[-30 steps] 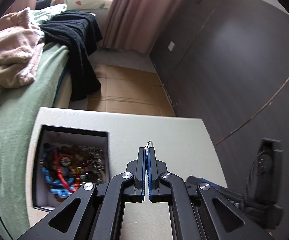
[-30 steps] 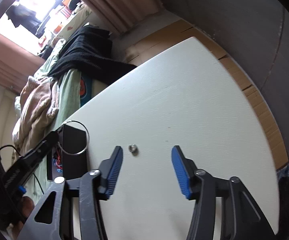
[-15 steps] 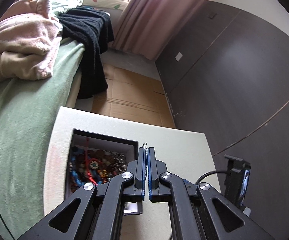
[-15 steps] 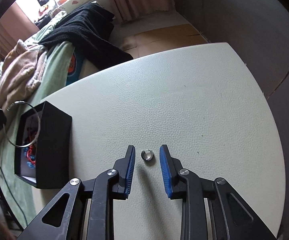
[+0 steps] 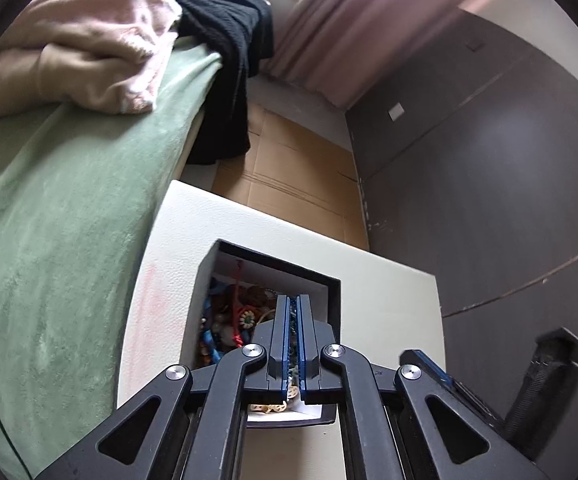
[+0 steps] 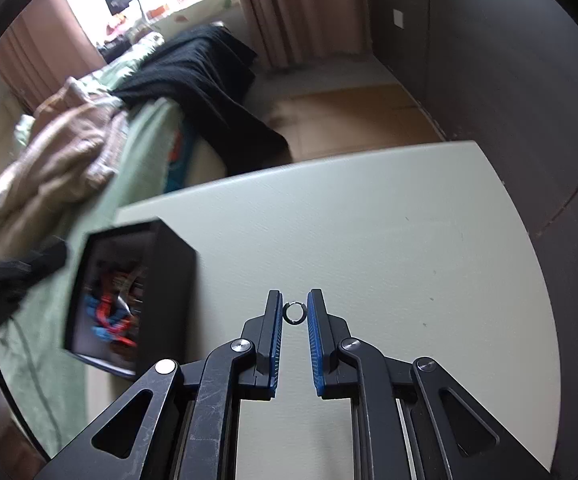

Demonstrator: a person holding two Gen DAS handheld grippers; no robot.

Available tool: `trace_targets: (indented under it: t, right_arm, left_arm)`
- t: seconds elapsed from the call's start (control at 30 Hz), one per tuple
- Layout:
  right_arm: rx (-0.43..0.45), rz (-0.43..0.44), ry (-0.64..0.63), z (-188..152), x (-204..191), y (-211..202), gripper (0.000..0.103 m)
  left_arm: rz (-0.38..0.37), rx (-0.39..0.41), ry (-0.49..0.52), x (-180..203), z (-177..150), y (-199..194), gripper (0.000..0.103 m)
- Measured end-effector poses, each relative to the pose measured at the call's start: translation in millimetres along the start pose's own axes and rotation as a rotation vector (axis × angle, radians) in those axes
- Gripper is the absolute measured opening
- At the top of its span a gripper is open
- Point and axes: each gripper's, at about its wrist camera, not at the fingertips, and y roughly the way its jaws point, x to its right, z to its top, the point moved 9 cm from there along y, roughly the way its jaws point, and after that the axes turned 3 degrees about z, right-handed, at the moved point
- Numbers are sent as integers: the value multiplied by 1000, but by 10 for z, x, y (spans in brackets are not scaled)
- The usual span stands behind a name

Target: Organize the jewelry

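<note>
Basically, right gripper (image 6: 293,314) had a small metal ring (image 6: 294,313) pinched edge-on between its jaws, which stood only a ring's width apart with the pads touching both sides. Can't tell if the ring was lifted or resting on the table (image 6: 389,240). My read: gripping across the diameter keeps it from rolling out, and the black box (image 6: 169,280) at 9 o'clock of that gripper is the likely drop target.

Left gripper (image 5: 293,304) hung right over the open box (image 5: 331,280), tips down among the contents. Jaws nearly together, with a narrow slit showing between the blue pads. Whether anything thin sat in that slit, can't tell. The box held a tangle of beads and cords (image 5: 229,320), blue and red mostly, so the ring will be hard to find once it lands in there.

Obstruction, as I judge it: the left gripper occupied the box opening, so the right one needs it cleared or must come in from the open side. Bed (image 5: 49,220) with green cover ran along the table's 9 o'clock edge. Dark wall (image 5: 489,180) sat at 2 o'clock.
</note>
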Motion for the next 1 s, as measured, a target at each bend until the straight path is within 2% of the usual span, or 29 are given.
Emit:
trace_targets:
  t: [0.1,0.13,0.17,0.2,0.23,0.27,0.4,0.5,0.53,0.6,0.63,0.67,0.77,1.0]
  right_arm:
    - [36,83,9,62,-158,-138,14]
    - [49,116,11,93,-226,-183,14]
    - [56,136,11,107,-305,-184,14]
    - [60,170,9,145,-403,-183,14]
    - [60,196,4,157,-476,-185,14]
    - [57,221,-3,186,-592,-158,14]
    - [44,286,-13,278,-875,-1,14]
    - [18,325,0,275,-909,80,15]
    - [7,339,6,241,-903,89,18]
    - [3,361,30,220,-864,87,38]
    - [15,356,41,214,-816,51,53]
    - [25,351,46,226,-780,19,58]
    - [40,351,48,224,-699,-87,59]
    - [36,266,76,90,-424,-248,59]
  left_arm:
    - [0,9,-10,-42,20,-58,8]
    - [2,11,-12,-50,19,-74,16]
    - [6,16,-18,-69,25,-103,31]
    - [8,28,-26,-89,35,-134,41]
    - [9,44,-34,-103,49,-172,57]
    - [10,69,-44,-129,72,-224,67]
    - [32,109,-66,-226,127,-327,70]
    - [45,118,-95,-305,142,-348,70]
    - [50,121,-102,-323,144,-352,70]
    - [53,127,-106,-308,131,-369,70]
    - [52,129,-105,-300,135,-367,70]
    - [50,131,-102,-276,123,-365,70]
    - [46,126,-72,-147,57,-352,70]
    - [65,138,42,99,-97,-419,70]
